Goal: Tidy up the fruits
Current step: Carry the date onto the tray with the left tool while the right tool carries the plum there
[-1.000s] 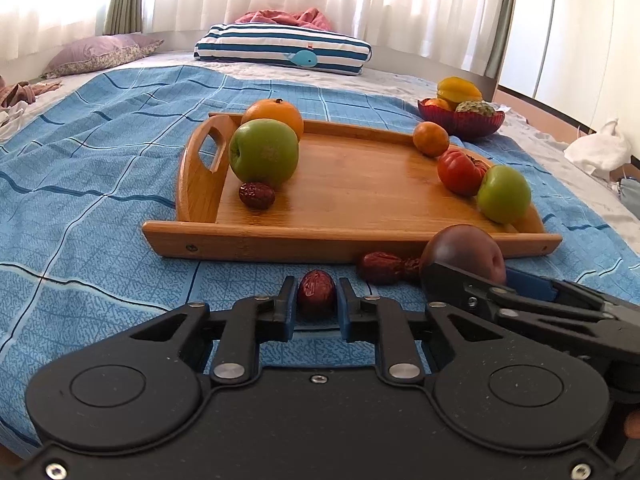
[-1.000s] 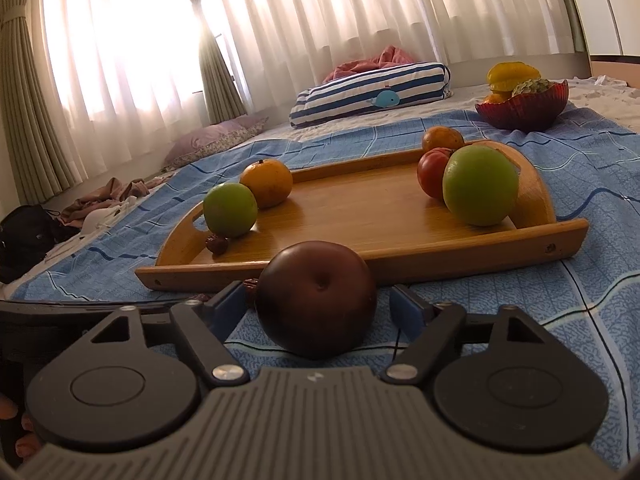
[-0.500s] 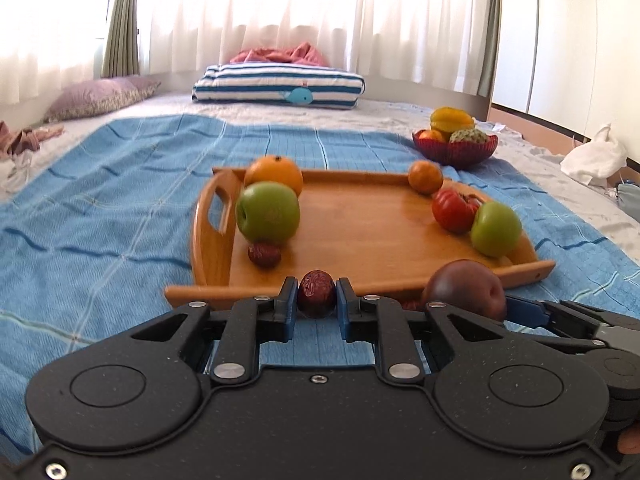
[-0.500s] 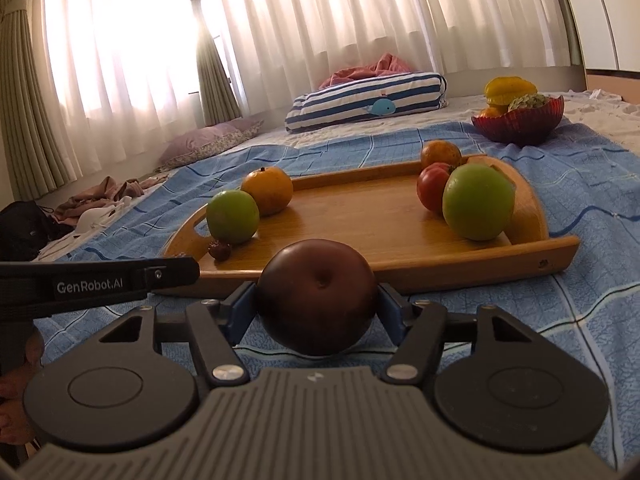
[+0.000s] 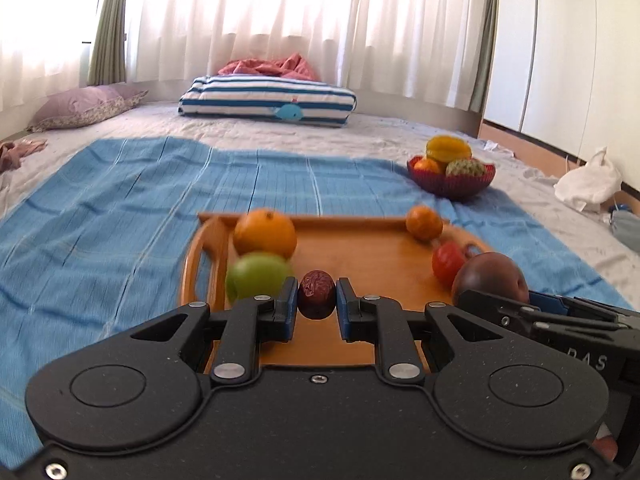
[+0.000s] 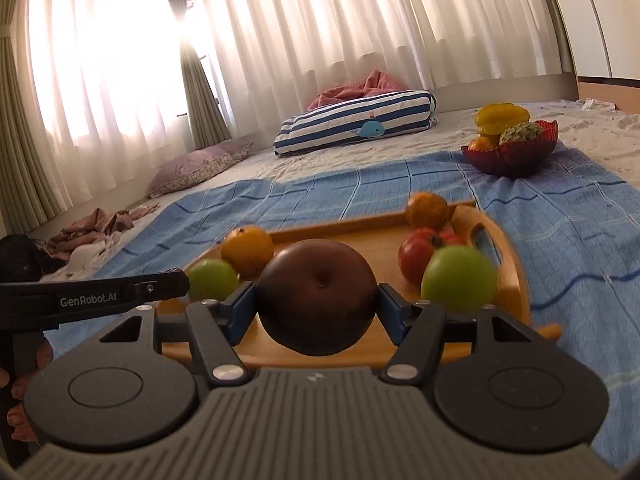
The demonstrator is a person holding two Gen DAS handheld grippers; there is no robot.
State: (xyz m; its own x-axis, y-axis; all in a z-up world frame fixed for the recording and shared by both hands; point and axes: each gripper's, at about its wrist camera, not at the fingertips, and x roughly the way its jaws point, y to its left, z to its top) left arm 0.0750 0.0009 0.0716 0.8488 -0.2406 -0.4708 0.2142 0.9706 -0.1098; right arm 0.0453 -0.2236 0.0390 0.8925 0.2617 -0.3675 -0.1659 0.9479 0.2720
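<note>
My left gripper is clamped on a wrinkled red date, which sits upright between the blue pads, held in the air above the near edge of the wooden tray. My right gripper is clenched on a dark brown-purple round fruit, perhaps a plum or a dark apple; motion blur keeps me from saying which. Its jaws have just been closing, and the fruit now fills the gap between them, pressed on both sides, its dimple facing the camera. From the left wrist view that fruit and the right gripper show at the right, just beside the tray's near right corner.

On the tray I count five fruits: two green apples, one at the left beside a large orange, the other at the right touching a red tomato, and one small mandarin at the far right corner. Well beyond the tray stands one red bowl holding a yellow starfruit, a green scaly fruit and an orange one.

Everything rests on a blue checked blanket spread over a pale bed sheet. Farther back lie one blue-and-white striped cushion with a whale on it, one lilac pillow and a crumpled pink cloth. White sheer curtains with bright daylight behind them close the room.
</note>
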